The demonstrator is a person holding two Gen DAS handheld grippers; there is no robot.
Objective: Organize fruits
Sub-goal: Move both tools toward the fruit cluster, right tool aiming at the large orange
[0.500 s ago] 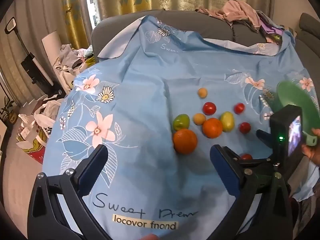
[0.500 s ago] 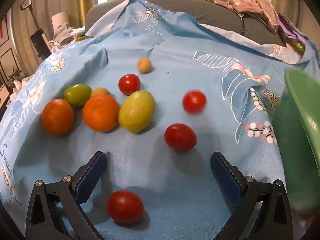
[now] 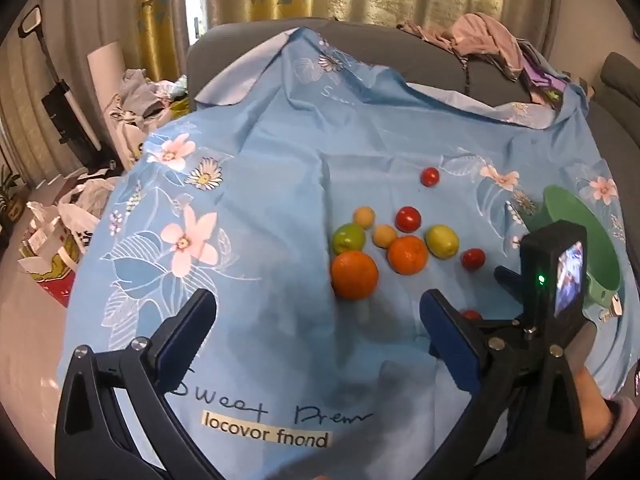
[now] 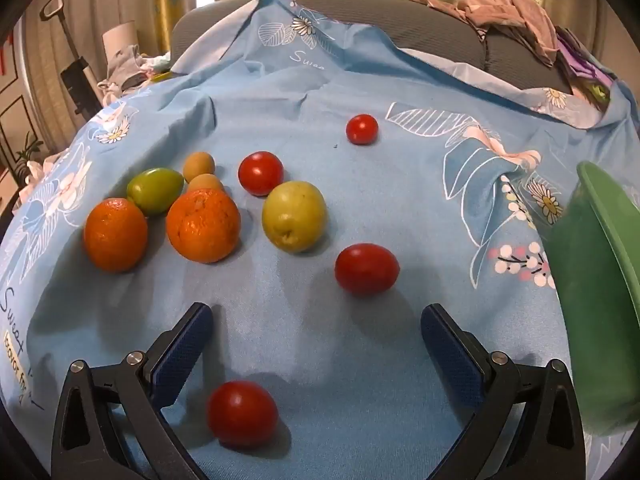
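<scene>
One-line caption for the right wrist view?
Open right hand-held gripper above a red tomato on blue cloth.

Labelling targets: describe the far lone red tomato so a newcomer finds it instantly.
On the blue floral cloth, find the fruit cluster at left. Look beyond it toward the sofa: the small red tomato sits alone, farthest back, touching nothing.

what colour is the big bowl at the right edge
Green: the large plastic bowl shows best in the right wrist view.
</scene>
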